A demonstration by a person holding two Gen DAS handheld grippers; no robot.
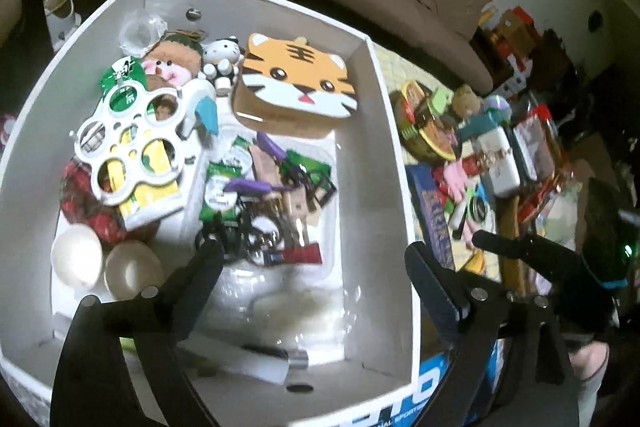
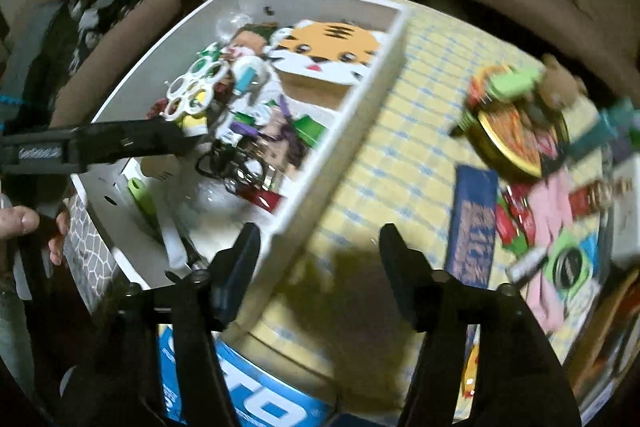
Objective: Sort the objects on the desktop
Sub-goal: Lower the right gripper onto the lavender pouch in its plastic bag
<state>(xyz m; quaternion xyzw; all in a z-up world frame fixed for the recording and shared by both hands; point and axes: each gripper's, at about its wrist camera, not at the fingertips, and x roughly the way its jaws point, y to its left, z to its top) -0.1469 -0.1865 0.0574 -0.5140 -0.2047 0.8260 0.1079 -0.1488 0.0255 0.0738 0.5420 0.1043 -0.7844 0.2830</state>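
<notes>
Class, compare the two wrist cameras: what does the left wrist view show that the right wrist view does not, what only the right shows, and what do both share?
Only the left wrist view shows two pale bowls in the white box's near corner. Only the right shows a thumb at its left edge. Both share the white box, the tiger-face box, the white ring holder and the round tin.

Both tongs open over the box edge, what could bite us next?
1. The white box is already crowded; another drop may land on the keyring tangle and snag.
2. The right tongs straddle the box wall and could clip it.
3. The remaining pile is tightly packed on the tablecloth, so a grasp may drag neighbours.
</notes>
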